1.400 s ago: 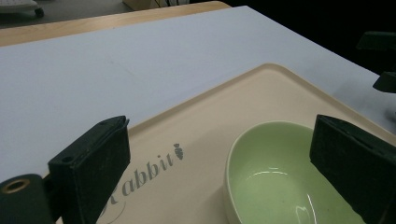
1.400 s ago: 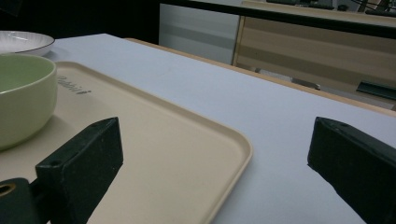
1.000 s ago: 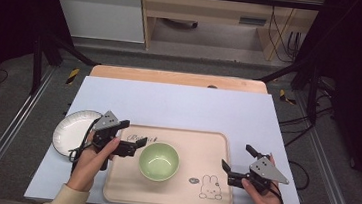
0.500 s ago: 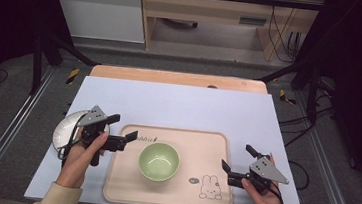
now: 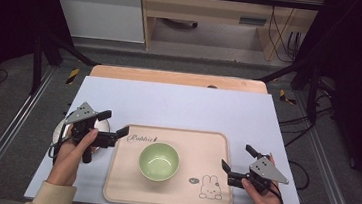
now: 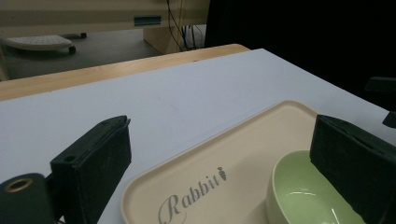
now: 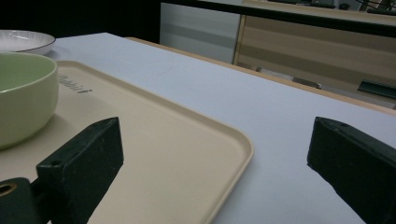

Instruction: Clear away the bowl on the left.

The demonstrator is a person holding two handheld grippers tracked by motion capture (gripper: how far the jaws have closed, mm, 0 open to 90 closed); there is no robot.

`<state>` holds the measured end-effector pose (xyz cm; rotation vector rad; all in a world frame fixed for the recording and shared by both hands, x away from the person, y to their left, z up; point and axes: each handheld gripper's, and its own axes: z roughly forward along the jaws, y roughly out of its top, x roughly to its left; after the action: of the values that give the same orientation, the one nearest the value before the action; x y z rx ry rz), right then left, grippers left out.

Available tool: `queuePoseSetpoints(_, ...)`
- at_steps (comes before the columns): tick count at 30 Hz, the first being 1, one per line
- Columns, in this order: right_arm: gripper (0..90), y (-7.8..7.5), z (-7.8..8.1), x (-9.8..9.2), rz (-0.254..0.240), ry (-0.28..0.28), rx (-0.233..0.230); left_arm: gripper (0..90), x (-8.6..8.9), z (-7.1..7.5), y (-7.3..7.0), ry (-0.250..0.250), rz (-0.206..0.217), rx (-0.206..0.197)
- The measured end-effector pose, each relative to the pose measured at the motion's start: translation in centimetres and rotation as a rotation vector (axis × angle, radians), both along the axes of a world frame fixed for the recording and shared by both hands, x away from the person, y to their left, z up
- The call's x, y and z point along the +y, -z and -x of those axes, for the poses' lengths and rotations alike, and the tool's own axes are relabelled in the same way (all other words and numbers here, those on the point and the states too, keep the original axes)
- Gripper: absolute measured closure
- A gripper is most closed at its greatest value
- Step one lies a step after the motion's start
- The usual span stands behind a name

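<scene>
Mostly hidden beneath the wide-open left hand-held gripper (image 5: 113, 125), seemingly a white plate (image 5: 102, 126); right hand-held gripper (image 5: 236, 161) gapes too.

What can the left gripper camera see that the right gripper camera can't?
The left gripper view alone shows the "Rabbit" lettering the right way up, with its tiny carrot. The right gripper view alone shows the white plate and the tray's near corner. Both show the green bowl, the beige tray, the pale blue table, and an open tool's black jaws.
</scene>
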<state>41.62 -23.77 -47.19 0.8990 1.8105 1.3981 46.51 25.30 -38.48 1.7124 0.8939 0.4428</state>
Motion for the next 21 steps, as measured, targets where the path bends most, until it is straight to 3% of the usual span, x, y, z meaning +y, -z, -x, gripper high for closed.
queuePoseSetpoints(6,3.7,0.0,0.0,0.0,0.000,0.001,0.001,5.4,1.0,0.1,-0.1,-0.009,-0.005,-0.021)
queuePoseSetpoints(12,3.7,0.0,0.0,0.0,-0.001,0.002,0.001,5.5,1.9,0.4,-0.1,-0.024,0.028,-0.054)
queuePoseSetpoints(21,3.7,0.0,0.0,0.0,-0.004,0.003,0.002,5.5,2.8,0.9,-0.1,-0.041,0.042,-0.076)
